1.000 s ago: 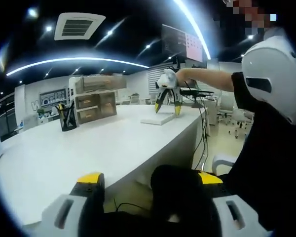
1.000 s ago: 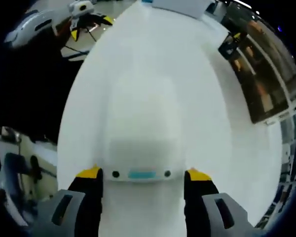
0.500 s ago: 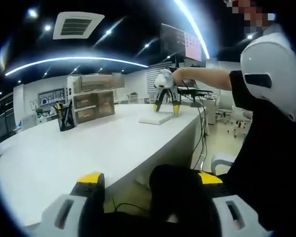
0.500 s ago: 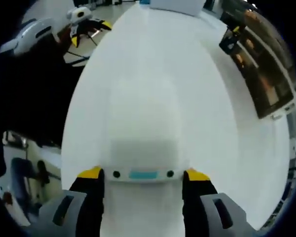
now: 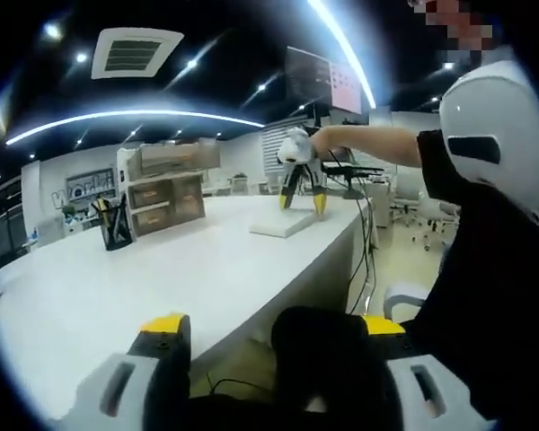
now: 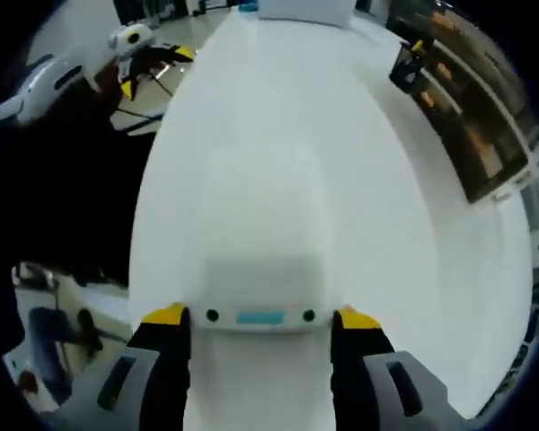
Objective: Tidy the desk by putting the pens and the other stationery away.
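The desk (image 5: pixel 117 287) is the biggest thing here: a long white top, bare in the middle. At its far left, in the left gripper view, sits a set of drawers (image 5: pixel 166 193) w/ a black pen cup (image 5: pixel 115 224) just beside it, pens standing inside. That's where the stationery goes, we reckon.

Next, a flat white box (image 6: pixel 260 269), prob. a pencil case or similar, lies on the desk. In the right gripper view it sits between the yellow tips of the right gripper (image 6: pixel 260 316), its near end w/ two dark dots and a teal mark level w/ those tips. Jaws are spread wide, one on each side of the box; we can't tell if they touch it. Not clamped yet, as far as we see.

The left gripper (image 5: pixel 274 328) hangs off the near desk edge, jaws apart, nothing between them but the person's dark clothing behind.

To do this step well, we'd say:
- centre the box between the tips before closing
- close on the long sides, low down, so it doesn't tip
- lift level, since contents may slide
- carry toward the drawers, far left, and keep the left gripper free to pull a drawer.
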{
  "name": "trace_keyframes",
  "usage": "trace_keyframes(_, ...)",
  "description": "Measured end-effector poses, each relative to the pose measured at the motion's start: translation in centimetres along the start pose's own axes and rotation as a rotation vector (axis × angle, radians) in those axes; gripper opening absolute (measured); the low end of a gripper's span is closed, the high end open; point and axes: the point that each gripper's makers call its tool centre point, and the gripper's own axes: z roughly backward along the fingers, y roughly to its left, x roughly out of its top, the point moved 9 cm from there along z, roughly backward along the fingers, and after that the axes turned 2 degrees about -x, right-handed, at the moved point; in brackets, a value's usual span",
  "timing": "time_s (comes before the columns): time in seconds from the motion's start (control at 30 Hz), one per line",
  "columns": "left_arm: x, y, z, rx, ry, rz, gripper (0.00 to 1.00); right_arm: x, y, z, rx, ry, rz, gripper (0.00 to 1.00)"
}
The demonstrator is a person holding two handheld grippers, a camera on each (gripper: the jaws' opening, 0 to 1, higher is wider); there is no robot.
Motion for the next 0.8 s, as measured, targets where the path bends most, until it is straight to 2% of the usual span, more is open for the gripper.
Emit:
trace_keyframes(0.17,0.7,-0.6,-0.8,-0.008,0.000,-0.045,0.74,0.7,0.4,0.9,-0.015,-0.018,-0.030,0.58)
trace_keyframes(0.37,1.2,-1.1,-1.5,-0.025,-0.012,-0.062,0.74,1.9,1.0,2.0,-0.041,-0.045,-0.060,0.58)
trace_keyframes(0.53,2.0,-0.9,-1.9,0.003,-0.047,-0.078,0.74,2.6,1.3,2.6,-0.046,-0.049,-0.083,0.58)
trace_keyframes(0.67,3.0,-0.8,-3.1,0.044,-0.068,-0.133,0.74,3.2,1.7,3.0,-0.050,-0.054,-0.104,0.58)
trace_keyframes(0.8,3.9,-1.6,-5.0,0.037,-0.092,-0.209,0.74,3.8,2.1,3.3,-0.057,-0.056,-0.122,0.58)
